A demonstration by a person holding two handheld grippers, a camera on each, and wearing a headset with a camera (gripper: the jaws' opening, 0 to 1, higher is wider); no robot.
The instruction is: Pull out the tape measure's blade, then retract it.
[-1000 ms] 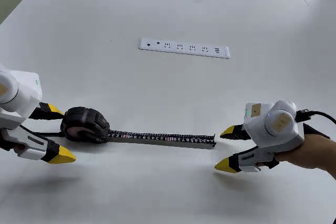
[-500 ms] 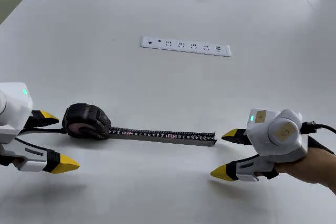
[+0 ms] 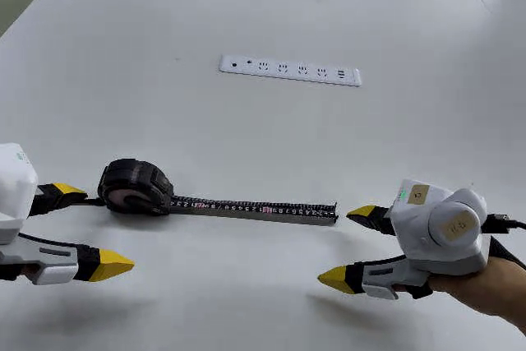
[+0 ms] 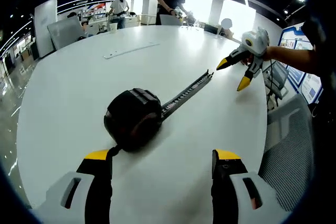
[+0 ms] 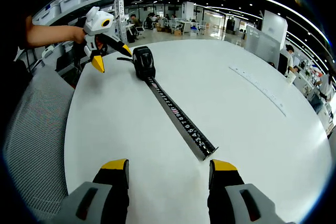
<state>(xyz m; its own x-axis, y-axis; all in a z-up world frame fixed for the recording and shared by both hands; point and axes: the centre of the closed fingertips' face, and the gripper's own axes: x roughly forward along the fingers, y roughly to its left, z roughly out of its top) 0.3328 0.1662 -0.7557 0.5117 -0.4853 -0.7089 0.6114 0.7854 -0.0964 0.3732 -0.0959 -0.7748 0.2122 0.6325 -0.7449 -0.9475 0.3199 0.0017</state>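
Our left gripper (image 3: 94, 226) had its jaws apart and empty, just behind the case (image 3: 134, 188). Our right gripper (image 3: 339, 244) also had its jaws apart, just past the far end of the blade (image 3: 255, 209). The blade lay drawn out from the case, flat on the surface (image 3: 246, 137). We judged that freeing the blade with the case unheld could whip it back and skid the case. The blade's numerals and the right gripper's stickers were too small to read.

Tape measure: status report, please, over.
Left gripper open, right gripper open, neither holding. Tape measure lying free, blade out. Power strip well beyond, apart.
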